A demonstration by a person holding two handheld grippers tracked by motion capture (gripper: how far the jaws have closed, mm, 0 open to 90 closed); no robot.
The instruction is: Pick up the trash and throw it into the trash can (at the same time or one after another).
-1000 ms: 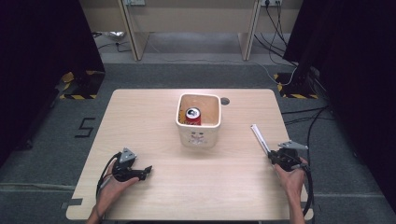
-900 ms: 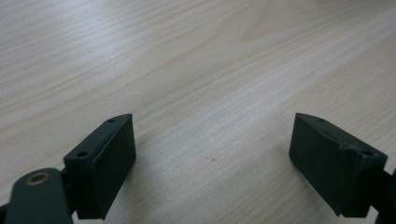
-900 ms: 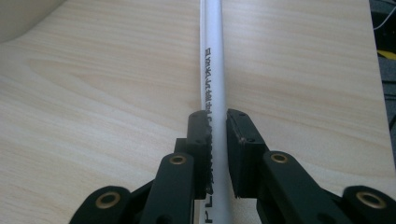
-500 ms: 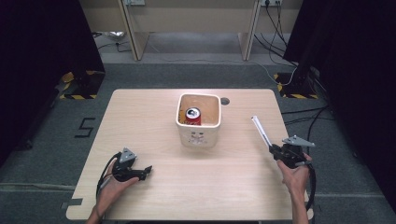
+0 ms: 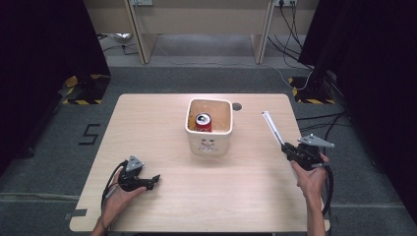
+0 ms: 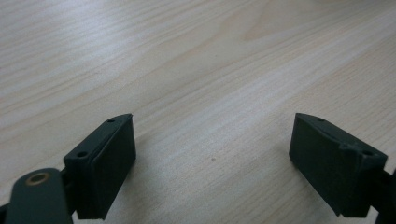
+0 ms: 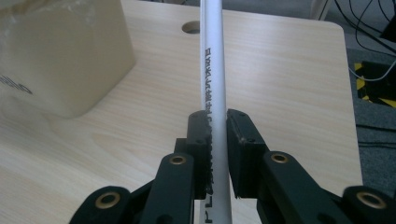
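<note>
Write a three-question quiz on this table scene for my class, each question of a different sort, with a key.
1. True or false: the right gripper is shut on the white tube.
2. What stands in the bin? A) a red can B) a cup C) a spoon
3. Fill in: the left gripper is ____, with bare table between its jaws.

Key: 1 true. 2 A, the can. 3 open.
</note>
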